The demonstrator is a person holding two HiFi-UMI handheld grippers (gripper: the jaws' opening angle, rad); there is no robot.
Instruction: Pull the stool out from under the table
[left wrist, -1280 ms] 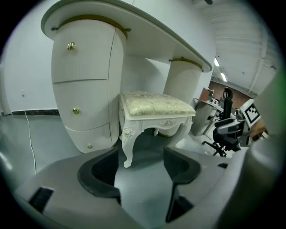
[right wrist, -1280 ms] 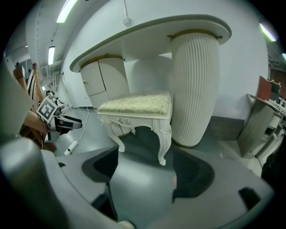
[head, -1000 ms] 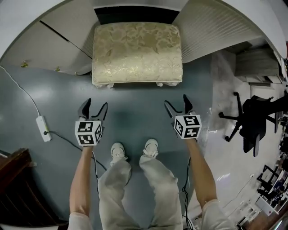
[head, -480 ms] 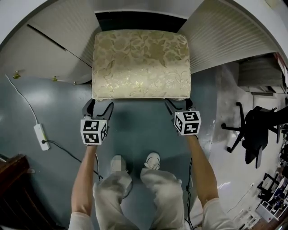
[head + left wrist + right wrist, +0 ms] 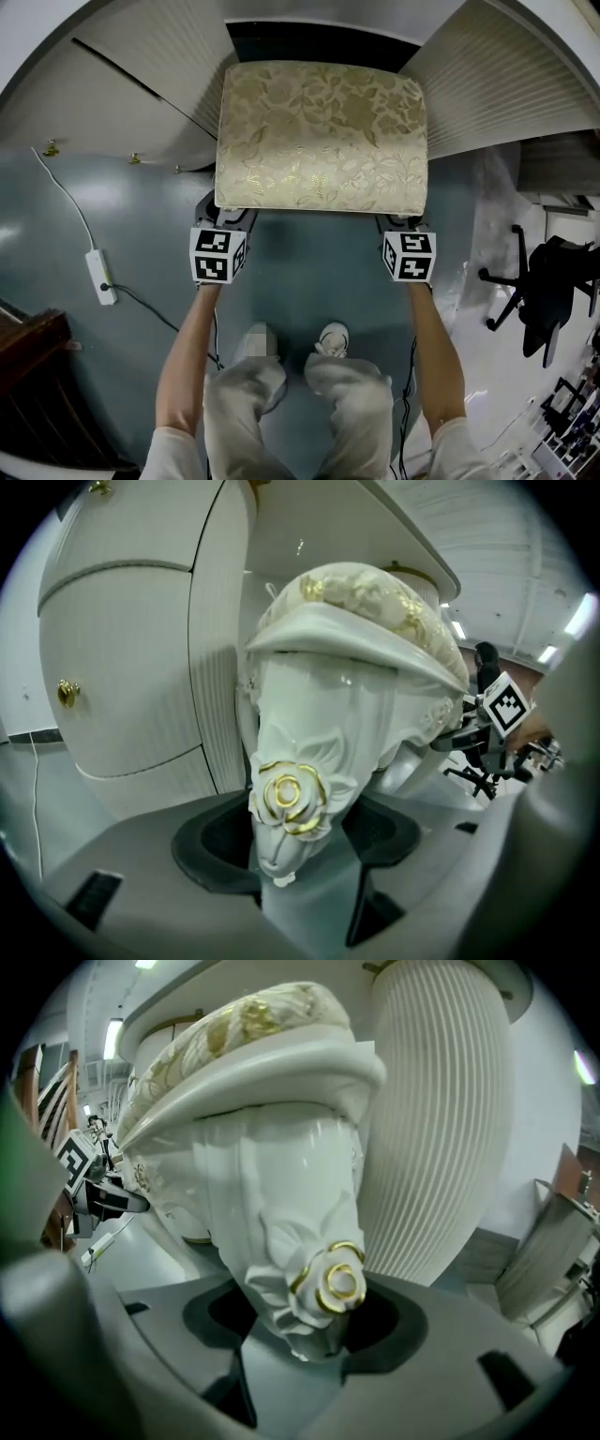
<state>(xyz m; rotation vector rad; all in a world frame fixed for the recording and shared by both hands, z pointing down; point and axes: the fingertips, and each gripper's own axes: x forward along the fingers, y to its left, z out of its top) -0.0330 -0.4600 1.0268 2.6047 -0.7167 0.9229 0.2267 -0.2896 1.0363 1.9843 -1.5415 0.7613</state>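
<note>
Left gripper [image 5: 225,220] and right gripper [image 5: 405,225] clamped on glossy carved near legs [image 5: 298,789] of upholstered stool [image 5: 322,131], far edge under white table [image 5: 122,103]; probably heavy, rigid, slippery; legs the firmest hold.

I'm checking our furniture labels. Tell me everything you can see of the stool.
The stool has a rectangular padded seat in cream fabric with a gold floral pattern, on a glossy white frame. Its carved white front legs bear gold-rimmed roses. It stands upright on the grey-blue floor, far edge at the dark opening under the white table. The left gripper and right gripper each clamp one front leg.
</note>
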